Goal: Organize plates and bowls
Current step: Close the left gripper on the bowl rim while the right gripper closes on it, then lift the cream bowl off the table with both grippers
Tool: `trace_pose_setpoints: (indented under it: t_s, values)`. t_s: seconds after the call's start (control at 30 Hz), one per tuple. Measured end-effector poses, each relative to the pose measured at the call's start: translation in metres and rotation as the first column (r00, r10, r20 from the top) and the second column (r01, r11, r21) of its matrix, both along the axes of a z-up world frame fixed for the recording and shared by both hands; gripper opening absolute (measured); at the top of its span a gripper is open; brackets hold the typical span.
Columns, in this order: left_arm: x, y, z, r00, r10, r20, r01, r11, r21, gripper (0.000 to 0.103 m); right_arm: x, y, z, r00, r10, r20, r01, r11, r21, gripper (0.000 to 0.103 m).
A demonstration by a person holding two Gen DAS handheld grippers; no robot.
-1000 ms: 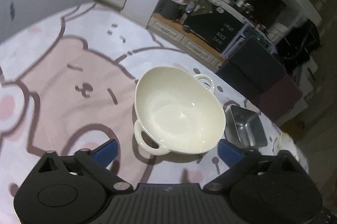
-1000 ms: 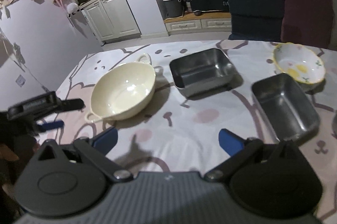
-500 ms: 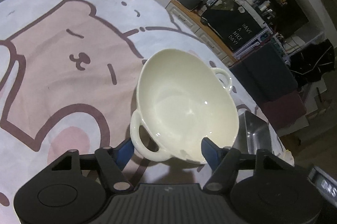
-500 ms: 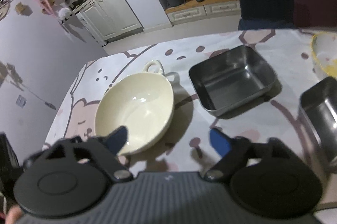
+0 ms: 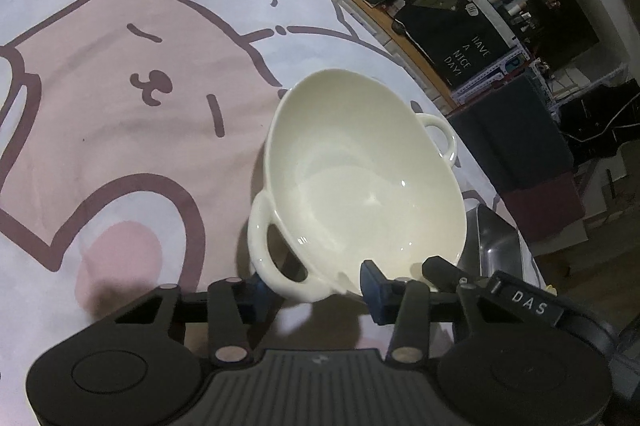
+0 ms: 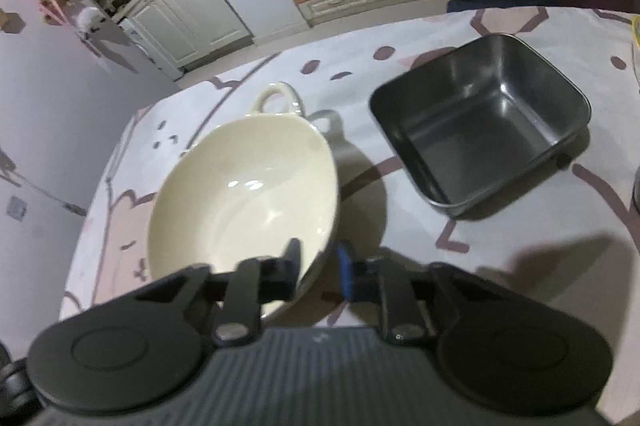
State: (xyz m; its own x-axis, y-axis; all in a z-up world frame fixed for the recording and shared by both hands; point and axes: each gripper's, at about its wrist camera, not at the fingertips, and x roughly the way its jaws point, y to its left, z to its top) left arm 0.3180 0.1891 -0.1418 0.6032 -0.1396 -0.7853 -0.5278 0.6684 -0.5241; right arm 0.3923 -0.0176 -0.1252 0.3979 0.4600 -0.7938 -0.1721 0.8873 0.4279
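1. The cream two-handled bowl (image 5: pixel 360 186) sits on the tabletop (image 5: pixel 120 106), which is covered by a pink cartoon-bear cloth. The bowl's handles lie along one long axis: the near handle (image 5: pixel 272 250) points toward the left hand-held gripper (image 5: pixel 316 286), and the far handle (image 6: pixel 280 98) points away.

2. The left hand-held gripper is closed down most of the way around the bowl's near edge. One blue pad (image 5: pixel 372 286) lies against the inner side of the rim, and the other finger is tucked below the near handle. It looks like a grip on the rim, though the lower contact is partly hidden, so I judge it as probable.

3. The right hand-held gripper (image 6: pixel 320 266) straddles the same bowl's rim on its own near side, one finger inside the bowl and the blue pad (image 6: pixel 344 274) outside. The gap between them is narrow and the rim lies in it, so I take it as pinching the rim.

4. Both grippers therefore hold one bowl from two neighbouring points on its near edge, with the bowl extending forward from each.

5. A square steel tray (image 6: pixel 480 122) lies to the right of the bowl, well apart from it and nearer the right hand-held gripper. If the bowl is to go beside or into it, the move runs rightward.
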Motion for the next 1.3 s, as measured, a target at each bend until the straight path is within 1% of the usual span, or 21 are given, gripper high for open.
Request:
trace_pose_setpoints:
  t_s: [0.03, 0.1, 0.17, 0.23, 0.33, 0.4, 0.43, 0.47, 0.5, 0.53, 0.6, 0.67, 0.7, 0.8, 0.87, 0.9, 0.93, 1.0, 1.07, 1.17, 1.3]
  values:
    - [0.000, 0.001, 0.000, 1.000, 0.003, -0.001, -0.003, 1.000, -0.003, 0.044, 0.000, 0.001, 0.000, 1.000, 0.002, -0.001, -0.002, 1.000, -0.002, 0.016]
    - [-0.001, 0.005, -0.002, 1.000, 0.015, -0.003, -0.015, 1.000, -0.009, 0.042, -0.002, 0.006, 0.003, 0.999, 0.037, 0.022, -0.036, 0.998, -0.042, 0.016]
    - [-0.003, 0.011, -0.003, 0.999, 0.036, -0.002, -0.036, 0.999, -0.019, 0.041, -0.008, 0.010, 0.004, 0.999, 0.044, 0.026, -0.042, 0.997, -0.065, 0.017]
    - [-0.006, 0.018, -0.004, 0.998, 0.065, -0.001, -0.065, 0.998, -0.011, 0.038, -0.015, 0.012, 0.005, 0.999, 0.041, 0.015, -0.040, 0.997, -0.066, 0.019]
    - [-0.013, 0.031, -0.004, 0.995, 0.104, -0.001, -0.104, 0.995, 0.001, 0.026, -0.031, 0.013, 0.007, 0.998, 0.060, -0.007, -0.060, 0.997, -0.058, 0.022]
    - [-0.017, 0.041, -0.007, 0.993, 0.116, 0.014, -0.115, 0.993, -0.032, 0.024, -0.043, 0.009, 0.009, 0.998, 0.063, -0.026, -0.064, 0.998, -0.021, 0.022]
    - [-0.018, 0.043, -0.007, 0.993, 0.119, 0.018, -0.118, 0.992, -0.049, 0.024, -0.050, 0.007, 0.012, 0.997, 0.074, -0.033, -0.074, 0.997, 0.002, 0.007]
    - [-0.019, 0.044, -0.006, 0.993, 0.120, 0.021, -0.119, 0.992, -0.050, 0.023, -0.057, 0.007, 0.014, 0.993, 0.107, -0.043, -0.106, 0.994, 0.026, 0.001]
    - [-0.019, 0.045, -0.005, 0.993, 0.117, 0.022, -0.116, 0.992, -0.040, 0.023, -0.063, 0.012, 0.016, 0.988, 0.144, -0.062, -0.141, 0.989, 0.046, 0.000]
    - [-0.019, 0.044, -0.003, 0.993, 0.113, 0.024, -0.112, 0.993, -0.030, 0.023, -0.073, 0.017, 0.018, 0.983, 0.169, -0.067, -0.167, 0.985, 0.037, 0.000]
    - [-0.018, 0.044, -0.002, 0.994, 0.104, 0.027, -0.103, 0.994, -0.025, 0.023, -0.085, 0.024, 0.018, 0.977, 0.207, -0.046, -0.207, 0.978, 0.020, 0.000]
    - [-0.018, 0.045, -0.002, 0.994, 0.104, 0.029, -0.103, 0.994, -0.032, 0.023, -0.088, 0.022, 0.017, 0.977, 0.207, -0.047, -0.206, 0.978, 0.028, 0.000]
    - [-0.018, 0.046, -0.001, 0.994, 0.102, 0.029, -0.101, 0.994, -0.032, 0.023, -0.086, 0.019, 0.018, 0.980, 0.194, -0.045, -0.192, 0.981, 0.036, 0.001]
    - [-0.017, 0.046, -0.002, 0.995, 0.097, 0.029, -0.096, 0.995, -0.029, 0.023, -0.073, 0.001, 0.023, 0.994, 0.102, -0.036, -0.100, 0.994, 0.051, 0.011]
    - [-0.016, 0.046, -0.002, 0.995, 0.095, 0.029, -0.094, 0.995, -0.027, 0.023, -0.060, -0.011, 0.026, 0.999, 0.043, -0.019, -0.042, 0.998, 0.047, 0.021]
    - [-0.016, 0.046, -0.002, 0.995, 0.094, 0.029, -0.093, 0.995, -0.026, 0.023, -0.053, -0.015, 0.026, 1.000, 0.017, -0.009, -0.016, 0.999, 0.040, 0.031]
    - [-0.016, 0.046, -0.002, 0.995, 0.094, 0.029, -0.093, 0.995, -0.025, 0.023, -0.047, -0.020, 0.028, 1.000, -0.005, 0.002, 0.005, 1.000, 0.031, 0.037]
    - [-0.016, 0.046, -0.002, 0.996, 0.089, 0.030, -0.089, 0.996, -0.021, 0.023, -0.033, -0.023, 0.028, 0.999, -0.030, 0.015, 0.030, 0.999, 0.021, 0.038]
    - [-0.014, 0.047, -0.002, 0.996, 0.085, 0.032, -0.085, 0.996, -0.016, 0.023, -0.018, -0.023, 0.027, 0.999, -0.027, 0.018, 0.027, 1.000, 0.010, 0.038]
    - [-0.012, 0.049, -0.002, 0.996, 0.075, 0.037, -0.075, 0.997, -0.002, 0.023, -0.001, -0.018, 0.024, 0.999, -0.005, 0.034, 0.006, 1.000, -0.020, 0.038]
    - [-0.010, 0.052, -0.002, 0.997, 0.067, 0.042, -0.068, 0.998, 0.008, 0.023, 0.017, -0.009, 0.016, 0.999, 0.041, 0.027, -0.041, 0.999, -0.013, 0.038]
